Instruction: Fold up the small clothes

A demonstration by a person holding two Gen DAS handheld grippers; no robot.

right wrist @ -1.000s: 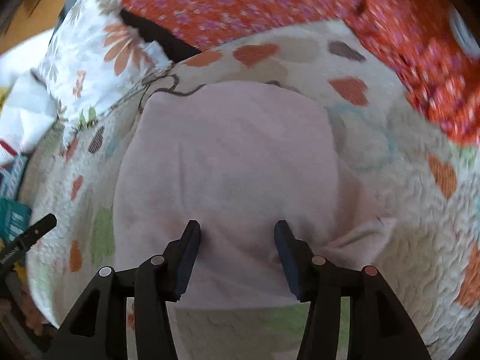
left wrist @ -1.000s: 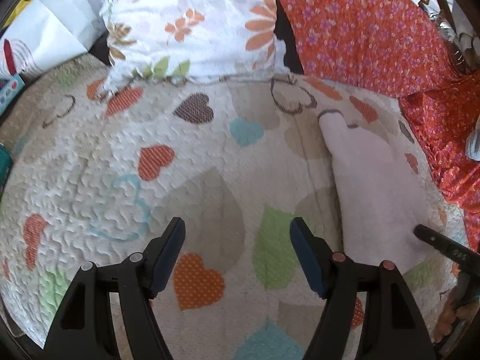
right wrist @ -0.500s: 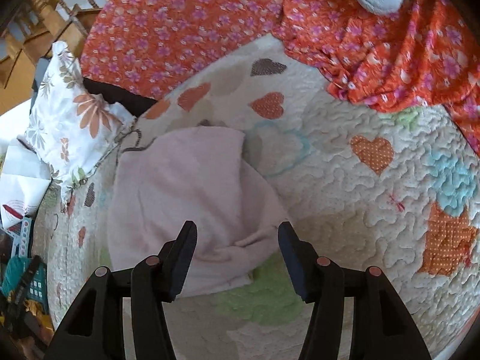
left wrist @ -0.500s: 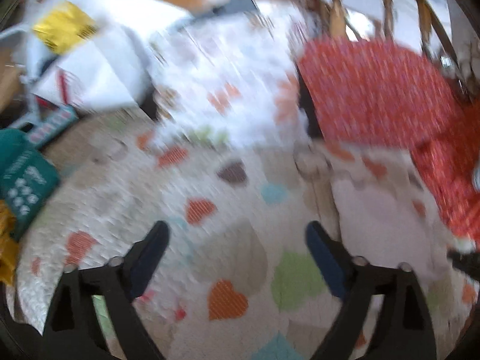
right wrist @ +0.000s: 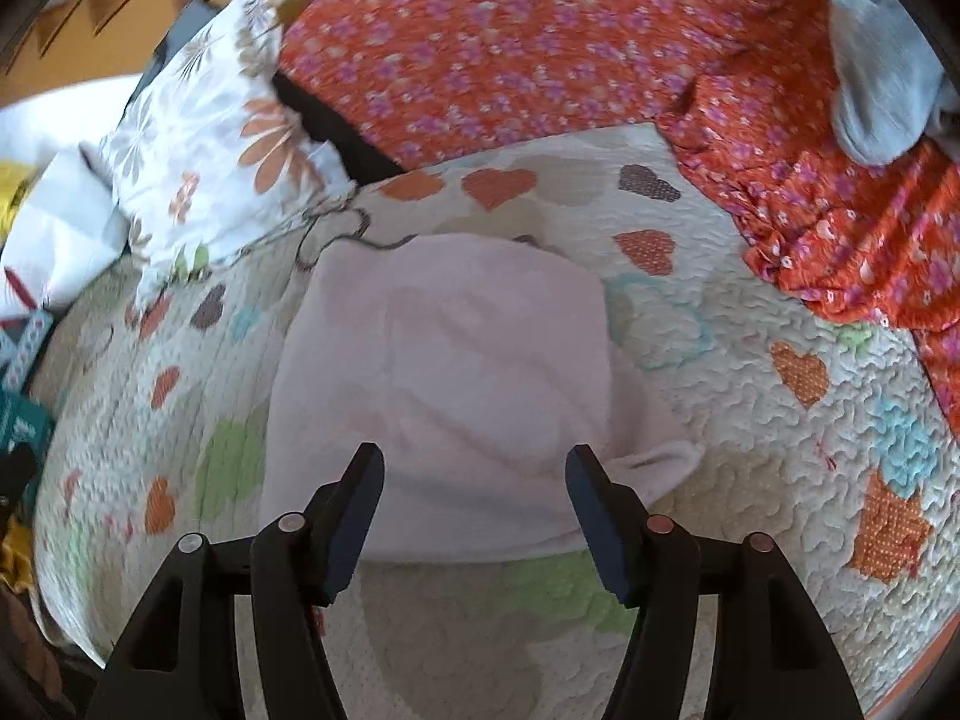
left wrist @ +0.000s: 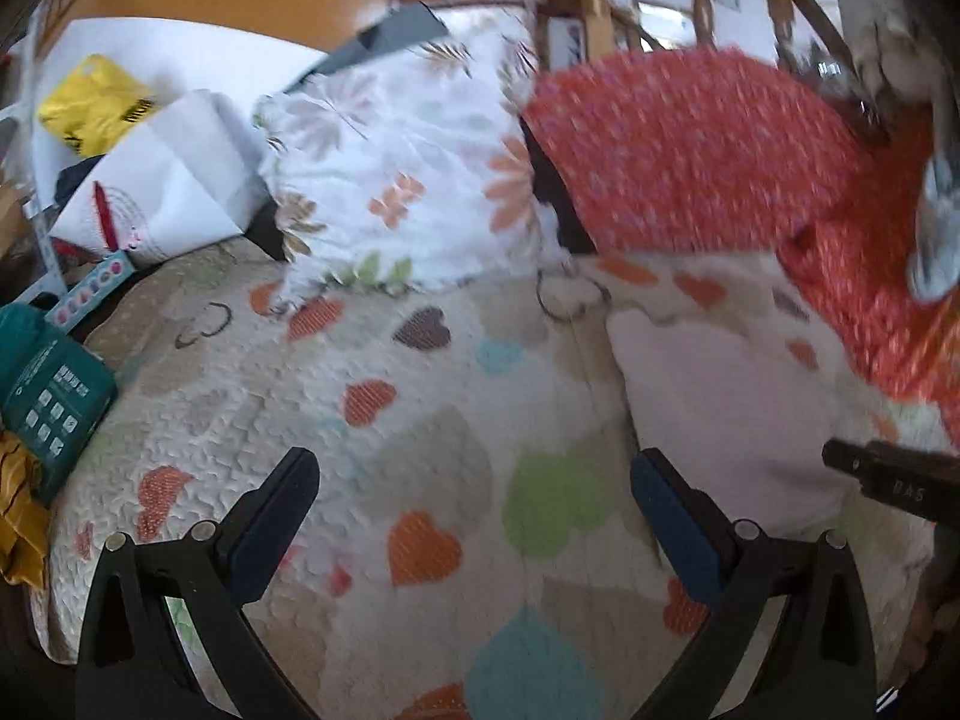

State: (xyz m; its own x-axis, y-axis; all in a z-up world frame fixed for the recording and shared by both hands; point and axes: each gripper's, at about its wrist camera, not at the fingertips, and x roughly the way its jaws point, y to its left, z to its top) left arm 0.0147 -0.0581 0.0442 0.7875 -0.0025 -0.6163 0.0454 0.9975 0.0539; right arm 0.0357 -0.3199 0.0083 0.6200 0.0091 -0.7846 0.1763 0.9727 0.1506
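Note:
A pale pink folded garment (right wrist: 444,372) lies flat on the heart-patterned quilt (right wrist: 750,468), one small corner sticking out at its right. My right gripper (right wrist: 474,459) hovers over the garment's near edge. Its jaws are opening and nothing is pinched between them. In the left wrist view the same garment (left wrist: 720,408) lies to the right. My left gripper (left wrist: 474,468) hangs above bare quilt (left wrist: 252,396) beside it, jaws wide and still opening, with nothing in them. A tip of the right gripper (left wrist: 888,480) pokes in at the right edge.
A white floral pillow (left wrist: 408,180) and an orange flowered cloth (right wrist: 540,48) lie behind the garment. A grey garment (right wrist: 876,84) rests on the orange cloth at the far right. A teal box (left wrist: 48,396), white bag (left wrist: 168,180) and yellow bag (left wrist: 90,102) crowd the left edge.
Both grippers have drawn back and risen from the quilt, so more of the room shows. Both pairs of jaws stand wider. The pink garment stays flat where it lay.

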